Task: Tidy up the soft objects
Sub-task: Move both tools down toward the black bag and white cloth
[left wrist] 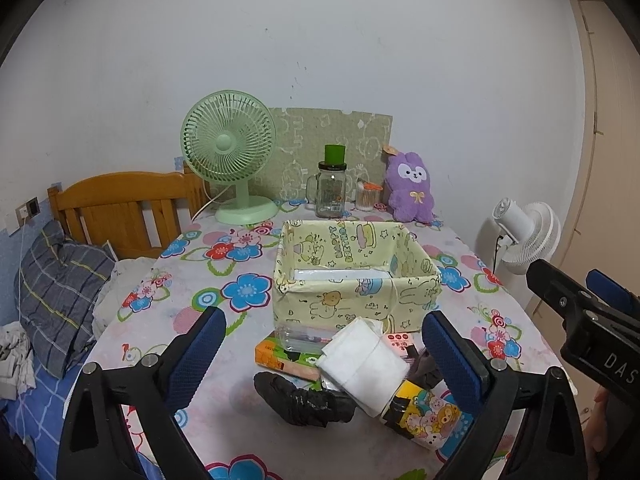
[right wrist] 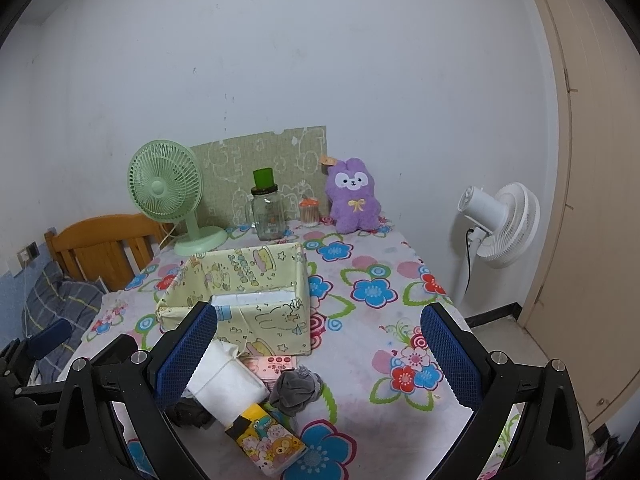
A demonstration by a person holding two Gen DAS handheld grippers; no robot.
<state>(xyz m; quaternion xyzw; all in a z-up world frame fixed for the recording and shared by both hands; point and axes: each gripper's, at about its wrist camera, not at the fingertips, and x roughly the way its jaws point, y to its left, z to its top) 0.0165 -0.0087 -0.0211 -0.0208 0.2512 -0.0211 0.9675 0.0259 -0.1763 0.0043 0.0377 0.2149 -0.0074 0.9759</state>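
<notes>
Left wrist view shows the left gripper (left wrist: 324, 350) spread wide with nothing between its blue pads, hanging above a small heap at the near edge of the table (left wrist: 224, 432). In the heap a white cloth (left wrist: 366, 364) lies on top, a black sock (left wrist: 304, 398) rests just left of it, and a cartoon-print pack (left wrist: 426, 416) sticks out to the near right; an orange pack (left wrist: 276, 354) lies beneath. Just beyond the heap stands a yellow fabric box (left wrist: 352, 276), its top open. Right wrist view shows the right gripper (right wrist: 318, 354) also wide apart and holding nothing, with a grey sock (right wrist: 296, 390) bunched on the cloth between its fingers, right of the white cloth. At the far edge sit a green fan (left wrist: 230, 160), a glass jar (left wrist: 332, 190) and a purple plush (left wrist: 410, 186) against the wall. A white fan (right wrist: 500, 226) stands on the floor to the right.
</notes>
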